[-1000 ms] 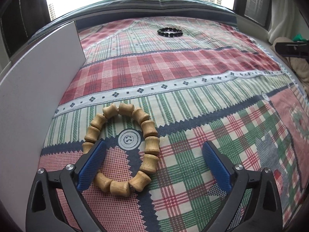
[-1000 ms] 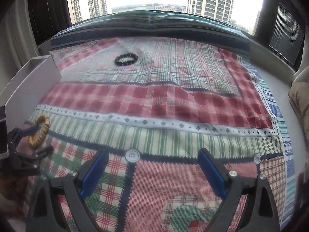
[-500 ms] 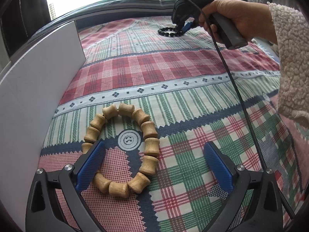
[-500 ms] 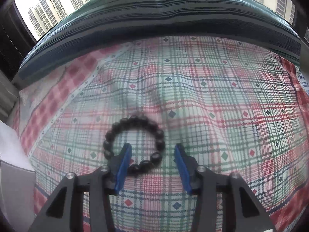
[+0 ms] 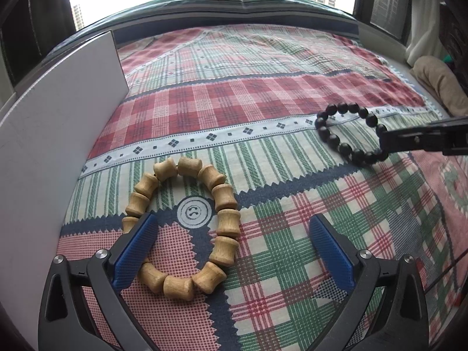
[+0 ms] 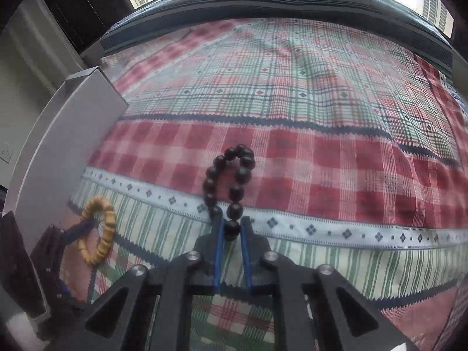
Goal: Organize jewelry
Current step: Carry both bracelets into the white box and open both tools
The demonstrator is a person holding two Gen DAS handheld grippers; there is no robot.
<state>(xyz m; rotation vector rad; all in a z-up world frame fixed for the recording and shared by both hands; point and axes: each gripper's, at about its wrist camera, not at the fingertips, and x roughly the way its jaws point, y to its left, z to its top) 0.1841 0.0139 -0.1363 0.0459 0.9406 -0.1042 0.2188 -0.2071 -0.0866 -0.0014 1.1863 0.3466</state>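
Observation:
A wooden bead bracelet (image 5: 225,199) lies flat on the plaid bedspread (image 5: 263,87). My left gripper (image 5: 232,219) stands open over it. Its left finger covers the ring's left side, and the right side lies between the fingers. My right gripper (image 6: 232,225) is closing its jaws, and the pads press on one bead of a black bead bracelet (image 6: 242,175). In the left wrist view the black bracelet (image 5: 333,139) hangs from the right gripper (image 5: 386,143) above the bedspread at the right. The right wrist view shows the wooden bracelet (image 6: 108,231) at the lower left.
A white board or box wall (image 5: 58,134) stands along the left side of the bedspread, also in the right wrist view (image 6: 73,134). A dark striped bolster (image 5: 234,3) runs along the far edge under the window. A beige cushion (image 5: 438,84) sits at the right.
The right gripper reached the black bracelet at the far side, closed on it and carried it nearer, lifted off the cloth. The left gripper and wooden bracelet have not moved.

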